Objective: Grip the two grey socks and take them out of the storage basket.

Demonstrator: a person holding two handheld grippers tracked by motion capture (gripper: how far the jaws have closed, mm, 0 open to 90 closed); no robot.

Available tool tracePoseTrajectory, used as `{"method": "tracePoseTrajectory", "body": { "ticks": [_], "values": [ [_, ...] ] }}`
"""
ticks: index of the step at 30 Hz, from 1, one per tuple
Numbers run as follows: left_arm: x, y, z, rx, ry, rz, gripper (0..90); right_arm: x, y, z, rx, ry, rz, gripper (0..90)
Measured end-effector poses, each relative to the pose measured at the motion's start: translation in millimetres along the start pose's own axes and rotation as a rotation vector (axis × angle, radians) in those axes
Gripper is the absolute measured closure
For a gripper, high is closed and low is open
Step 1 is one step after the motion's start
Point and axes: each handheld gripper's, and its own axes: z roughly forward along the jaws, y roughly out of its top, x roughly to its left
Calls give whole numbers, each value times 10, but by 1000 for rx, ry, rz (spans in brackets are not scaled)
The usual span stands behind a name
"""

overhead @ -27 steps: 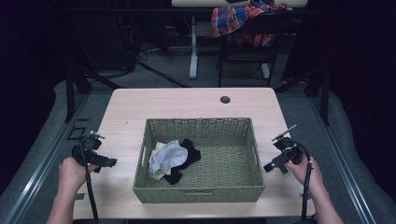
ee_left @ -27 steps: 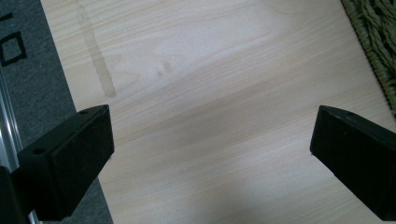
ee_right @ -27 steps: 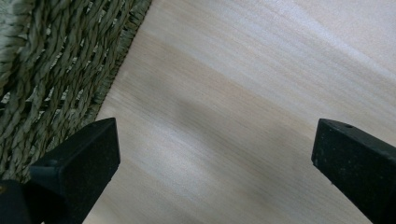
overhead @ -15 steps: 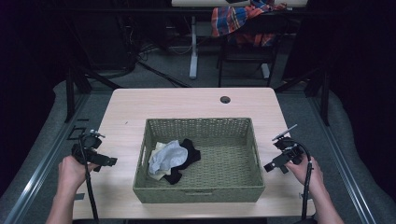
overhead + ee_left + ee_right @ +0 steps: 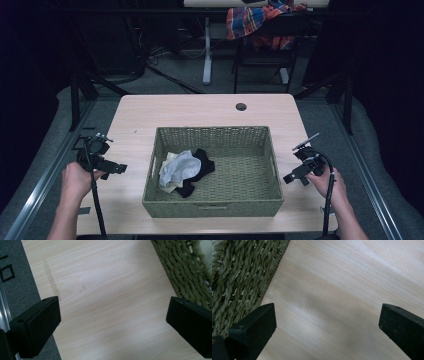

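A woven green basket (image 5: 215,134) stands in the middle of the light wooden table (image 5: 190,110). Inside it, toward its left side, lies a heap of clothes: a pale grey piece (image 5: 179,166), a black piece (image 5: 202,165) and a yellowish piece (image 5: 167,182). My left gripper (image 5: 117,168) is held over the table left of the basket, its jaws wide open over bare wood (image 5: 107,315). My right gripper (image 5: 292,178) hangs right of the basket, its jaws also wide open with nothing between them (image 5: 324,322). The basket's wall (image 5: 190,272) shows at the edge of each gripper view (image 5: 239,277).
A small dark round hole (image 5: 241,106) sits near the table's far edge. Beyond the table stand dark chairs and table legs, with a plaid cloth (image 5: 260,22) draped over one chair. Grey floor and metal rails (image 5: 35,190) flank the table.
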Motion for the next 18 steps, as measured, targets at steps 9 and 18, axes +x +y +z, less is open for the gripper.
{"method": "tracePoseTrajectory", "body": {
  "ticks": [9,18],
  "values": [
    [-165,126,-226,-45,-21,29,0,-8,6,-1,15,0,-8,9],
    [-389,242,-361,-96,-61,90,0,4,-5,5,-3,0,9,10]
  ]
}}
